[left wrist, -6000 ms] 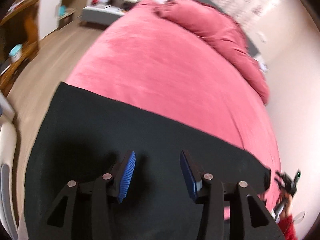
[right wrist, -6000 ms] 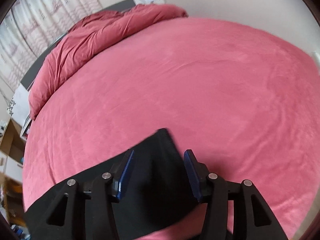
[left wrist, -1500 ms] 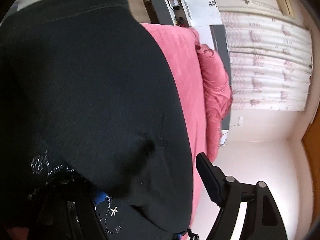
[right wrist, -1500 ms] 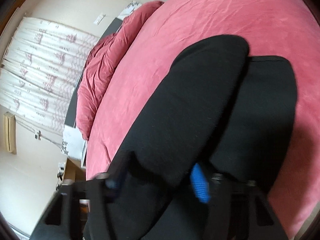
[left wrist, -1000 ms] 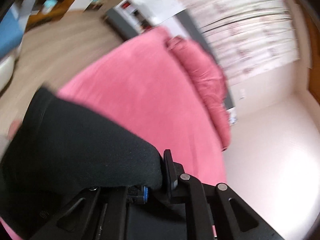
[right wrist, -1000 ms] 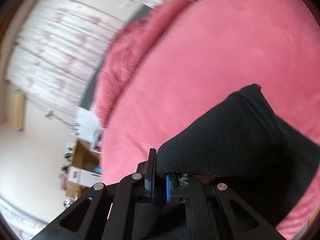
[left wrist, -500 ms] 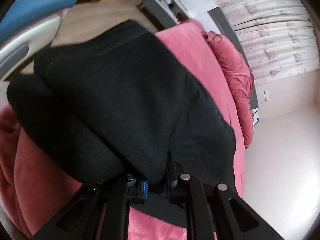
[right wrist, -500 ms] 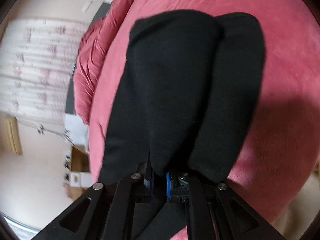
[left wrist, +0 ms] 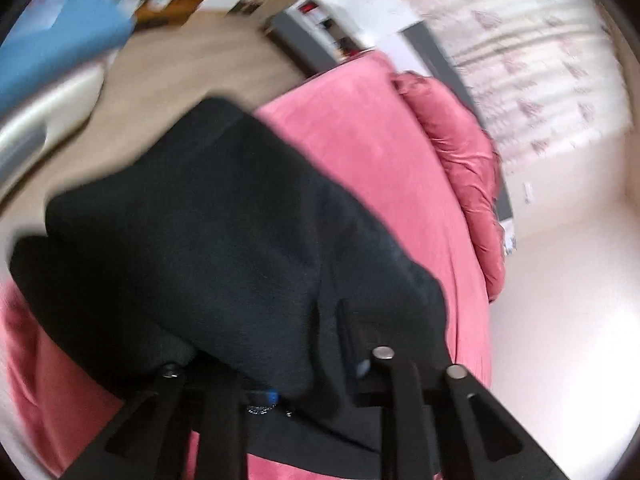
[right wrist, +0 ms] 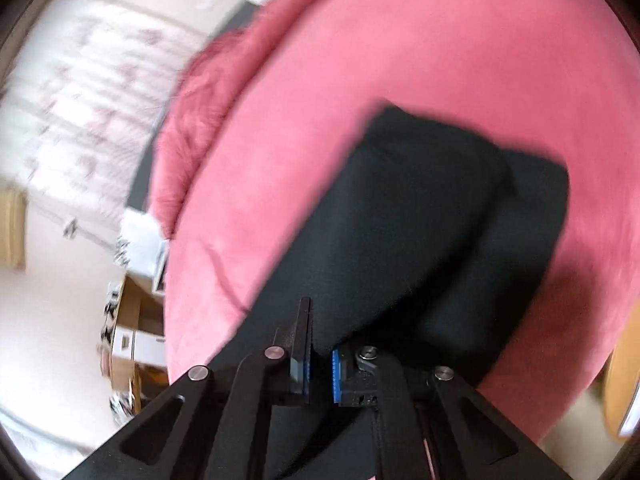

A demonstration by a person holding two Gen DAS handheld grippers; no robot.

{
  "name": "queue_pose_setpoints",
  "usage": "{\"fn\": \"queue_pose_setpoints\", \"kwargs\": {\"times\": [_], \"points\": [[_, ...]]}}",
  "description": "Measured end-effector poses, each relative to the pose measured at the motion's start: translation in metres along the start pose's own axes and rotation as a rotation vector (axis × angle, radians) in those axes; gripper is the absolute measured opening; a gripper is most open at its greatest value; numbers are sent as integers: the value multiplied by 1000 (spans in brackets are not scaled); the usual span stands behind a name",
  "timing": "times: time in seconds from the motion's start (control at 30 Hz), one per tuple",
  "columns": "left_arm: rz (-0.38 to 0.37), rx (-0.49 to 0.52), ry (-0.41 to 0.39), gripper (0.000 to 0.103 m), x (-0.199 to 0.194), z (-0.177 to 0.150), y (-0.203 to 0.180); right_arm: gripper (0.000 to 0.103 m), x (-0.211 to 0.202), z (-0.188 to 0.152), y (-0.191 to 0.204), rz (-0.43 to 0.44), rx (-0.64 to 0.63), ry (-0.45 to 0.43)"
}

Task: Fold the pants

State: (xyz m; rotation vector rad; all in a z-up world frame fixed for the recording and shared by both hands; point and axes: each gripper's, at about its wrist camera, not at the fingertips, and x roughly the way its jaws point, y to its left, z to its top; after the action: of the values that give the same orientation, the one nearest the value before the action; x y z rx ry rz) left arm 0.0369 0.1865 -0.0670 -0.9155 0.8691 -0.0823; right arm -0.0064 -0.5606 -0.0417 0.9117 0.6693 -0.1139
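The bed [left wrist: 384, 152] with its pink cover fills most of both views, and a rumpled pink duvet [left wrist: 464, 168] lies along its far side, near the curtain [left wrist: 540, 64]. The black pants [left wrist: 224, 240] lie on the bed in thick folded layers; in the right wrist view they [right wrist: 420, 216] reach away from you, with two rounded folds side by side at the far end. Your left gripper [left wrist: 304, 344] has its jaws a little apart, and a thick fold of the pants sits between them and hides the left finger almost fully; only a bit of blue pad shows under the cloth. Your right gripper [right wrist: 320, 364] has its jaws nearly together, with a narrow gap, and the black cloth goes down into this gap between the blue pads [right wrist: 338, 376]. Both views are blurred.
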Motion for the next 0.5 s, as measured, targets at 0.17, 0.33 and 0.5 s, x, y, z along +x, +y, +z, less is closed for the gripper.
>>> {"fn": "queue_pose_setpoints", "kwargs": {"times": [0.17, 0.33, 0.5], "points": [[-17, 90, 4, 12, -21, -13, -6, 7, -13, -16, 6, -33, -61, 11], [52, 2, 64, 12, -12, -33, 26, 11, 23, -41, -44, -113, 64, 120], [19, -28, 49, 35, -6, -35, 28, 51, 7, -38, -70, 42, 295, 11]]}}
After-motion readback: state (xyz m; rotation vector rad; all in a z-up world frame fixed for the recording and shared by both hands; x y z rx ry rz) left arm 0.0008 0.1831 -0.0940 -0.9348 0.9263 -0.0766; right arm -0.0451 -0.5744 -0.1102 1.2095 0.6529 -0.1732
